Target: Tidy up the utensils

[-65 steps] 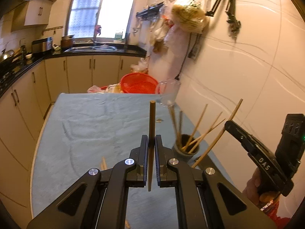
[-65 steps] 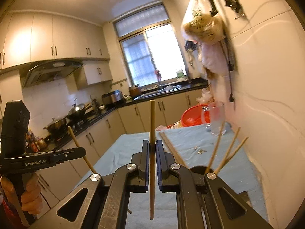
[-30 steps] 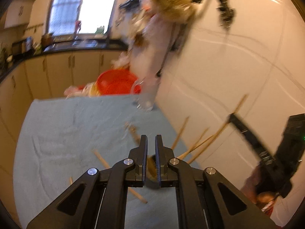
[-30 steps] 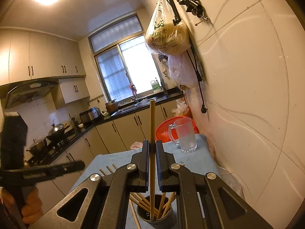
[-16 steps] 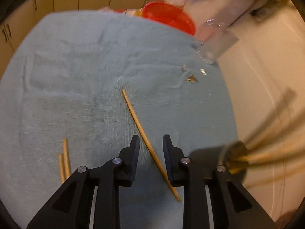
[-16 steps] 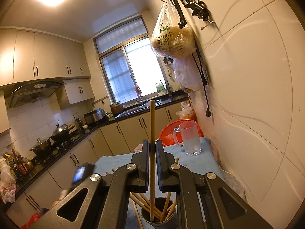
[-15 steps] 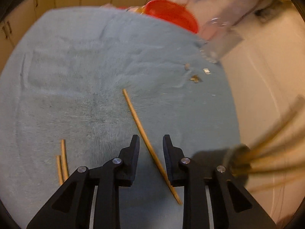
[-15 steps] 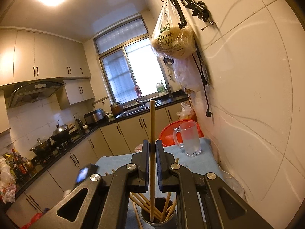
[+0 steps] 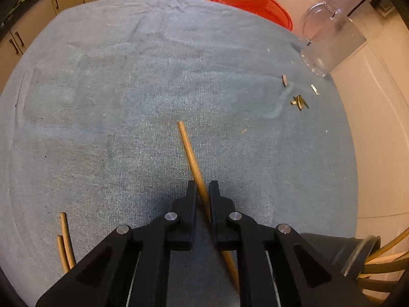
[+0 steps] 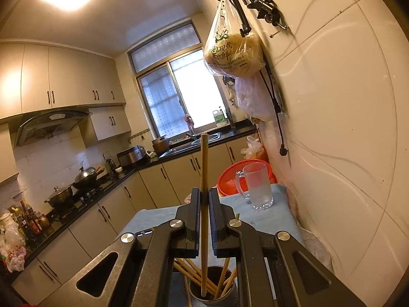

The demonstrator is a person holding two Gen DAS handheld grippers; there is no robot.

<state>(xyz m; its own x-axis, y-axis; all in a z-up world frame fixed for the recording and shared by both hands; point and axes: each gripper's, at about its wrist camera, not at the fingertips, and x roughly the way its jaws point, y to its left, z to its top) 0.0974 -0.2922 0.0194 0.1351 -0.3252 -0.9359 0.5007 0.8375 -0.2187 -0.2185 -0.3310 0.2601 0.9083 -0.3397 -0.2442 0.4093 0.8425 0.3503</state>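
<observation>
Below, a dark cup (image 10: 212,290) holds chopsticks (image 10: 225,278); right tool (image 10: 203,204) grips one chopstick (image 10: 204,179), left tool (image 9: 203,192) pinches another (image 9: 190,153) on the bench (image 9: 102,102).

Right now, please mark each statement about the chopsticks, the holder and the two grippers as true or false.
1. The left gripper is closed on a chopstick lying on the blue cloth. True.
2. The right gripper is empty. False: it holds an upright chopstick whose lower end is above the dark holder.
3. The dark holder already contains several chopsticks. True.
4. The glass mug lies on its side. False: it stands upright on the cloth, in front of the red basket.
5. No other chopsticks remain on the cloth. False: two more lie left of the left gripper.
</observation>
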